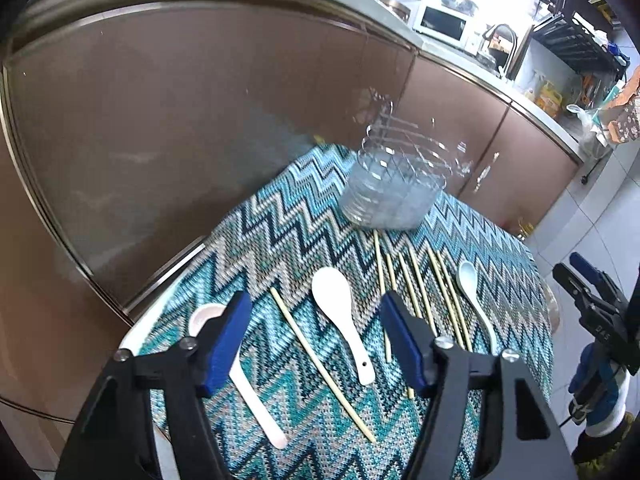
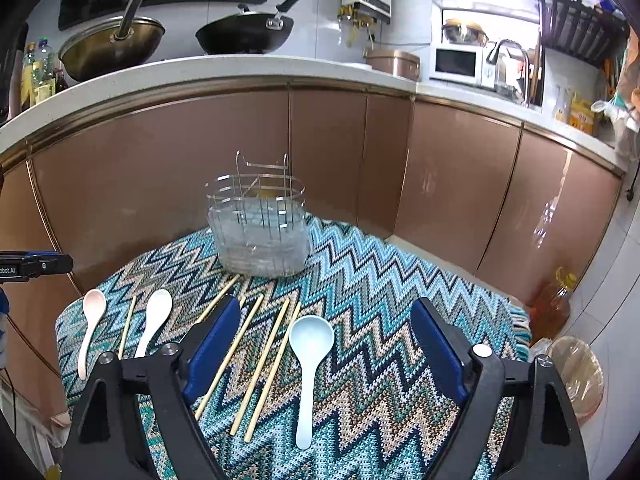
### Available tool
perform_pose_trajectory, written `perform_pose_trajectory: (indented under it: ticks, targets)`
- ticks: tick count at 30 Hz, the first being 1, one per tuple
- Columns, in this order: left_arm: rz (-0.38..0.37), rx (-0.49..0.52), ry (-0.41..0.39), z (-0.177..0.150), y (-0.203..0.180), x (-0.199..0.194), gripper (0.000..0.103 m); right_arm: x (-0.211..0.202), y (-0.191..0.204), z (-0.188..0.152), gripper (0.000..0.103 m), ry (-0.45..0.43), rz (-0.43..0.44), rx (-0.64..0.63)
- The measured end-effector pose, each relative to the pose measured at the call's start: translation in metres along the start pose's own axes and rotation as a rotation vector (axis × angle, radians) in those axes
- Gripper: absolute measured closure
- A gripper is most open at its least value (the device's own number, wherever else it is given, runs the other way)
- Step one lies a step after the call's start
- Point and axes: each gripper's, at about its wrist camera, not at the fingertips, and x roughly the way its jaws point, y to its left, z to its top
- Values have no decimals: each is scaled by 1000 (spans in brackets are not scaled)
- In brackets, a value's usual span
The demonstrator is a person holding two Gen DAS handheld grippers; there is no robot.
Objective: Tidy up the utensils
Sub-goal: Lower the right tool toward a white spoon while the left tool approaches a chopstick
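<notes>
A zigzag cloth (image 2: 380, 300) covers the kitchen table; before the wire holder (image 2: 260, 220) lie three spoons (image 2: 310, 360) and several chopsticks (image 2: 264, 356). The left gripper (image 1: 316, 344) and right gripper (image 2: 326, 348) gape, empty.

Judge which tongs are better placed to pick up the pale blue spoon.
Right, probably: the right tongs are open with the pale blue plastic spoon between the fingers; the left tongs frame the white spoon.

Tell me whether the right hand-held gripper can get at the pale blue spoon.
Probably yes: the right hand-held gripper is open, and the pale blue spoon lies flat between its fingers, with the chopsticks just left.
</notes>
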Motion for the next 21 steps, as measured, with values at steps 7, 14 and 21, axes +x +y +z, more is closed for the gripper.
perform_pose_trajectory:
  ticks: [7,14,21]
  targets:
    - [-67,-84,107,-5,12,28,55,23,-13,-6,36,76,51,31]
    - [-82,-146,191,-5,15,57,66,37,-17,-15,41,128,69,27]
    - [-44,-190,270,-4,22,91,79,45,-21,-20,44,152,75,17]
